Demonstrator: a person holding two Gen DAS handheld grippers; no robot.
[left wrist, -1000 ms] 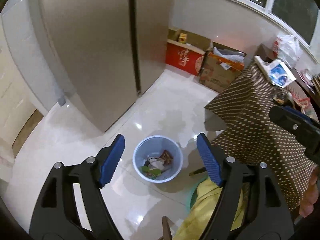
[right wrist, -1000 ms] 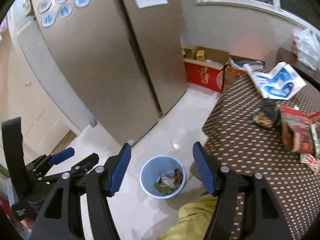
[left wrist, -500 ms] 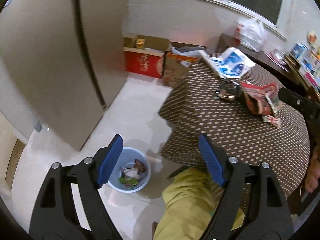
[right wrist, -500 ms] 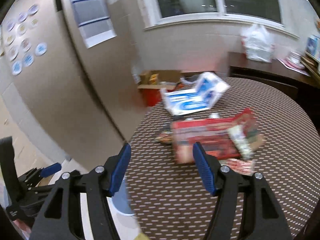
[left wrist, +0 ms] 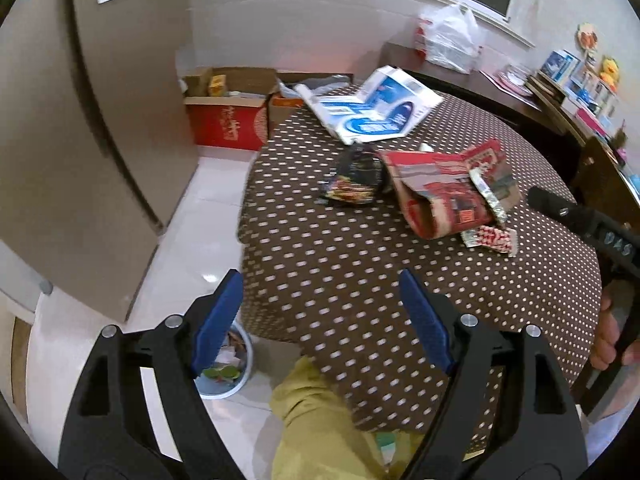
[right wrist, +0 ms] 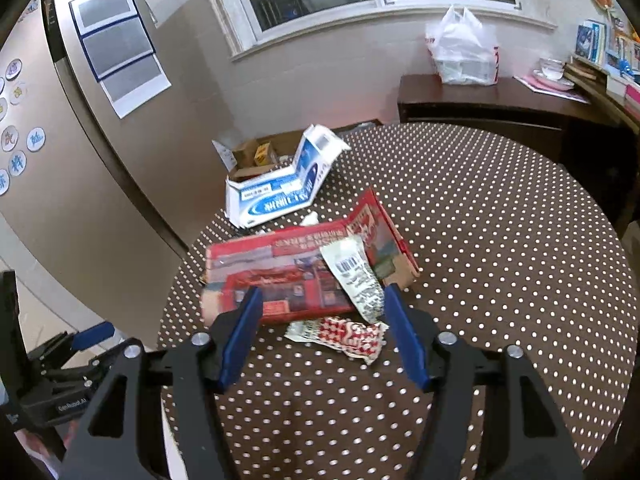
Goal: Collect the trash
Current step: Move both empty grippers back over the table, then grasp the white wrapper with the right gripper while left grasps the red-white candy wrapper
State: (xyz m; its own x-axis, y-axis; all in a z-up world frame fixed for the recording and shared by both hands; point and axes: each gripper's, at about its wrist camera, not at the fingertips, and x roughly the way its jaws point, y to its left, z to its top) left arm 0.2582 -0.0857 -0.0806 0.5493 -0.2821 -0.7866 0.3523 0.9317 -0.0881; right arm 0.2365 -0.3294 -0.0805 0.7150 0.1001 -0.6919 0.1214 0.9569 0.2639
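Left wrist view: left gripper [left wrist: 320,312] spread wide, empty, above the near edge of the round dotted worktop [left wrist: 340,272]. Trash on the worktop: blue-white carton [left wrist: 376,114] at the far side, dark wrapper [left wrist: 356,180], red box [left wrist: 444,192] just right of it, small red-white wrapper [left wrist: 492,238] at the box's near corner. Bin [left wrist: 228,364] on the floor below the worktop edge, partly behind the left finger, scraps inside.

Right wrist view: right gripper [right wrist: 322,334] wide open, holding nothing, low over the worktop [right wrist: 500,240]. Red-white wrapper [right wrist: 344,336] lies between its fingers; red box [right wrist: 296,276] just beyond, a printed slip [right wrist: 356,276] draped across it. Carton [right wrist: 284,188] farther back.
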